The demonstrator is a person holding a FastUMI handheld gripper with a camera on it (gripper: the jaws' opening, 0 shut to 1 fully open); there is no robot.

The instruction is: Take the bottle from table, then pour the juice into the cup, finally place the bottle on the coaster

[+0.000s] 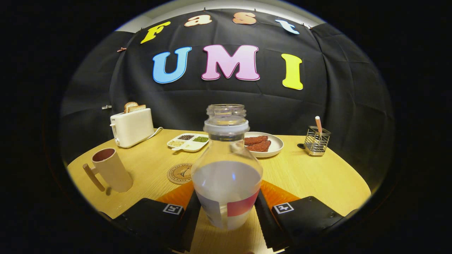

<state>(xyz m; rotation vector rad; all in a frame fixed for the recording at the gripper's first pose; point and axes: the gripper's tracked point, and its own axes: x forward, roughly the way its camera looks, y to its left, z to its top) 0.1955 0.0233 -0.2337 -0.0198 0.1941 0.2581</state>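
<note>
**Wood desk, open bottle: spill risk ahead**

Wood desk (310, 176) carries everything. Far left stands a toaster (132, 127); far centre, a plate (277, 144). The bottle (226, 169), uncapped and about half full, sits upright between the jaws, which appear clamped on its lower sides; the gripper (226, 211) holds it low. The cup (111, 169) stands near left, the coaster (180, 173) just beyond the left finger. A low grip could let the bottle tip or slip mid-pour, and the swing left may spill juice.

Warm overhead light, sharp centre, fisheye-bent edges.
</note>
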